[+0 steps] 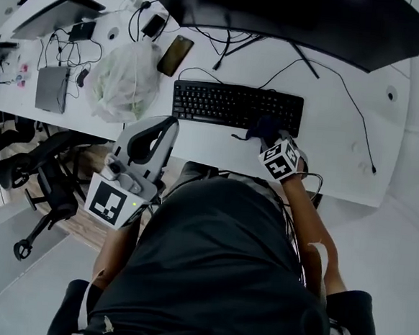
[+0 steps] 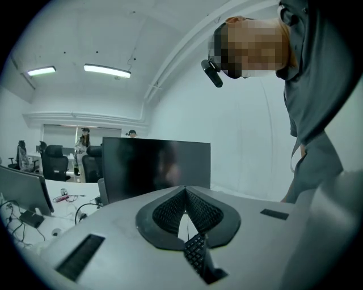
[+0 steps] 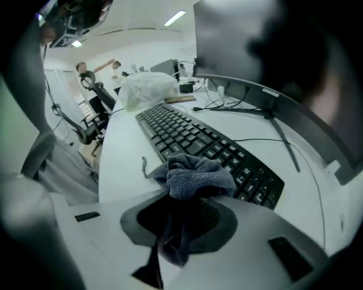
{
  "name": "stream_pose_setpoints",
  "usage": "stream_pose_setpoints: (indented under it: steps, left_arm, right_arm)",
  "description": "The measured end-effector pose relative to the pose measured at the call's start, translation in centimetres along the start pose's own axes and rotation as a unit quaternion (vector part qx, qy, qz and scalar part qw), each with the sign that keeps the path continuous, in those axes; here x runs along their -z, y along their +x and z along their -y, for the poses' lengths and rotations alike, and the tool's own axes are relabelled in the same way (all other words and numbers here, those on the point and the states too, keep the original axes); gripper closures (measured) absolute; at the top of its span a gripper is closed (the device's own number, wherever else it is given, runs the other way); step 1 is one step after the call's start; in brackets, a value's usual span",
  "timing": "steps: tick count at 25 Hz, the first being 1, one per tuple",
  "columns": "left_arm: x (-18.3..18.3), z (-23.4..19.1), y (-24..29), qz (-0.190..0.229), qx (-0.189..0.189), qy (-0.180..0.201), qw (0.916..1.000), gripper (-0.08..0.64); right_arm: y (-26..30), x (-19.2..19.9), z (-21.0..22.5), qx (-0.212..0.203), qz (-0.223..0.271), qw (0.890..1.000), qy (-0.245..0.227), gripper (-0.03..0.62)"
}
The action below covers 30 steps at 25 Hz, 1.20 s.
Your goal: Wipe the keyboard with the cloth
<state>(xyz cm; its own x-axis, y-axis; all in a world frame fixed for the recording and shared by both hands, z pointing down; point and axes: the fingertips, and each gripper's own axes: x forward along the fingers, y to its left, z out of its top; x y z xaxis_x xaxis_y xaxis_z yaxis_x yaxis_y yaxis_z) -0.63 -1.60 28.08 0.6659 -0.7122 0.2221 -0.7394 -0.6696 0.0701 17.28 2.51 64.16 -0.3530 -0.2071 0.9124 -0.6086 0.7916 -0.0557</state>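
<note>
This is an open-plan office. A long white desk (image 1: 339,166) carries a black keyboard (image 1: 222,103) at its centre, a wide curved monitor (image 1: 293,18) at 12 o'clock and a laptop (image 1: 59,14) above tangled cables (image 1: 64,43) at 10 o'clock, with black swivel chairs (image 1: 45,186) at 8 o'clock. The left gripper view shows ceiling strip lights (image 2: 106,70), another screen (image 2: 20,190) at 9 o'clock and people (image 2: 85,139) standing far back.

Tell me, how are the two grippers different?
The right gripper is shut on the cloth; the left gripper is shut on nothing. The right gripper is down at the keyboard; the left gripper is held up near the desk edge, away from the keyboard. Both are grey, and both are shut.
</note>
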Motion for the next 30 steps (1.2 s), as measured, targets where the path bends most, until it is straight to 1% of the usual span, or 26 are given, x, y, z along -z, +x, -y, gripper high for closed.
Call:
stream_pose_setpoints:
  steps: [1,2,4,6,7,8,10,12,13,14,15,16,18,19,20,22,24,26,27,28,30]
  left_arm:
    - [0.6,-0.3,-0.4,-0.002,-0.004,-0.008,1.0,0.555]
    - [1.1,-0.5,-0.6,-0.003,-0.005,-0.014,0.9999,0.555]
    - [1.2,-0.4,-0.5,0.006,0.004,-0.021,0.9998,0.555]
    - [0.4,-0.2,-0.1,0.025,0.015,-0.022,0.9993,0.555]
    - [-0.1,-0.1,0.0,0.031,0.016,-0.021,0.9991,0.555]
    - [-0.4,-0.2,0.0,0.033,0.015,-0.02,0.9992,0.555]
    - [-0.3,-0.6,-0.4,0.023,0.005,-0.017,0.9996,0.555]
    - [0.2,-1.5,-0.9,0.023,-0.005,-0.02,0.9995,0.555]
    - [0.4,-1.9,-1.2,0.026,-0.009,-0.021,0.9994,0.555]
    - [0.8,-2.2,-1.5,0.025,-0.013,-0.02,0.9994,0.555]
    - [1.2,-2.5,-1.7,0.021,-0.015,-0.02,0.9995,0.555]
    - [1.5,-2.6,-1.8,0.018,-0.015,-0.02,0.9995,0.555]
    - [1.4,-2.6,-1.5,0.017,-0.011,-0.018,0.9996,0.555]
    - [1.1,-2.4,-1.4,0.018,-0.008,-0.015,0.9997,0.555]
    - [0.8,-2.2,-1.3,0.019,-0.006,-0.011,0.9997,0.555]
    - [0.3,-2.0,-1.4,0.019,-0.005,-0.004,0.9998,0.555]
    - [0.1,-2.2,-1.6,0.019,-0.006,-0.004,0.9998,0.555]
    - [0.1,-2.5,-1.8,0.031,-0.007,-0.014,0.9994,0.555]
    - [0.2,-2.6,-2.0,0.034,-0.007,-0.02,0.9992,0.555]
    - [0.4,-2.6,-2.0,0.034,-0.007,-0.025,0.9991,0.555]
    - [0.5,-2.5,-1.8,0.033,-0.003,-0.028,0.999,0.555]
  right_arm:
    - [0.2,-0.4,-0.1,-0.011,-0.003,1.0,-0.01,0.518]
    - [0.4,-1.6,0.8,-0.012,0.003,1.0,-0.021,0.518]
    - [0.6,-5.0,4.4,0.012,0.032,0.999,-0.025,0.518]
    - [1.0,-7.1,7.5,0.029,0.05,0.998,0.01,0.518]
    - [1.1,-7.2,7.9,0.029,0.053,0.998,0.033,0.518]
    - [1.0,-6.6,7.2,0.024,0.055,0.997,0.051,0.518]
    - [0.4,-3.9,3.5,0.006,0.052,0.996,0.067,0.52]
    - [0.1,-1.2,-0.4,-0.026,0.032,0.997,0.068,0.52]
    - [0.3,-0.6,-1.4,-0.041,0.021,0.997,0.062,0.52]
    - [0.5,-0.9,-1.4,-0.043,0.019,0.998,0.053,0.52]
    - [0.7,-1.9,-0.2,-0.031,0.03,0.998,0.043,0.52]
    - [0.7,-3.5,1.7,-0.01,0.048,0.998,0.039,0.52]
    - [1.0,-6.6,5.6,0.021,0.076,0.995,0.054,0.52]
    - [1.3,-7.4,6.7,0.023,0.078,0.994,0.069,0.521]
    - [1.5,-7.5,6.9,0.02,0.074,0.993,0.084,0.522]
    - [1.1,-6.0,4.6,0.01,0.067,0.993,0.1,0.522]
    - [0.5,-3.4,0.6,-0.013,0.055,0.994,0.096,0.523]
    - [0.7,-2.0,-1.6,-0.044,0.035,0.994,0.089,0.523]
    - [0.9,-2.4,-1.3,-0.048,0.033,0.995,0.081,0.523]
    - [1.0,-3.4,-0.1,-0.038,0.041,0.996,0.075,0.523]
    - [1.0,-6.3,4.2,0.003,0.073,0.994,0.076,0.523]
